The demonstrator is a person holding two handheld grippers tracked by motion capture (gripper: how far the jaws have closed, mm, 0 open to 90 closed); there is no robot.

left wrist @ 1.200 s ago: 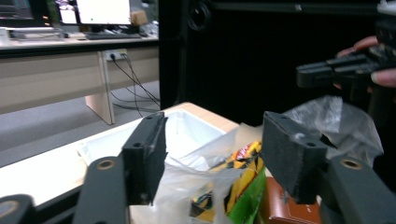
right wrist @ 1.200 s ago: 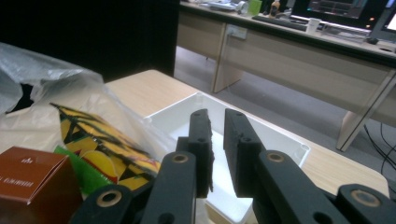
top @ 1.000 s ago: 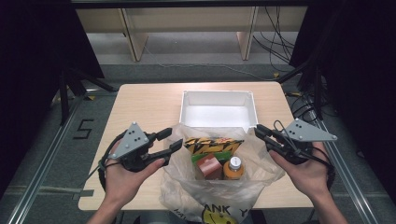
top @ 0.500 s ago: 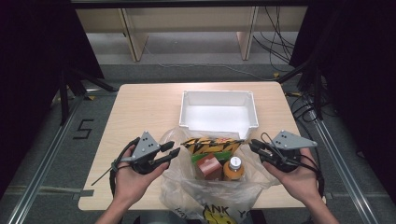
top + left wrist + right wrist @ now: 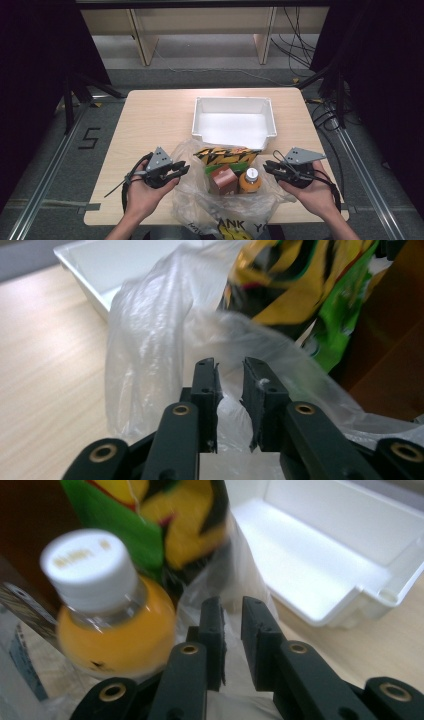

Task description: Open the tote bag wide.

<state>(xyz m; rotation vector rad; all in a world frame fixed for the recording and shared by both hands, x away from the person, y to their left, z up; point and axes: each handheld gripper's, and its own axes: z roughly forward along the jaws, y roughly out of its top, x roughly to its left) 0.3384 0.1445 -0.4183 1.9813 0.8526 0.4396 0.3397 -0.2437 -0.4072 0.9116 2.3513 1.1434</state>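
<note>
A clear plastic bag lies open at the table's near edge. It holds a yellow-and-black snack packet, a brown carton and an orange bottle with a white cap. My left gripper is at the bag's left edge. Its jaws have just been closing, and in the left gripper view they still show a gap with bag film between them. My right gripper is at the bag's right edge. In the right gripper view it is pinched on the film, beside the bottle.
An empty white tray stands just behind the bag, in the middle of the wooden table. Bare tabletop lies to the left and right of it. Shelving legs and cables are on the floor beyond the table.
Both hands have sunk toward the table and drawn nearer the person, and the bag's rim has dropped with them. The left jaws have narrowed.
</note>
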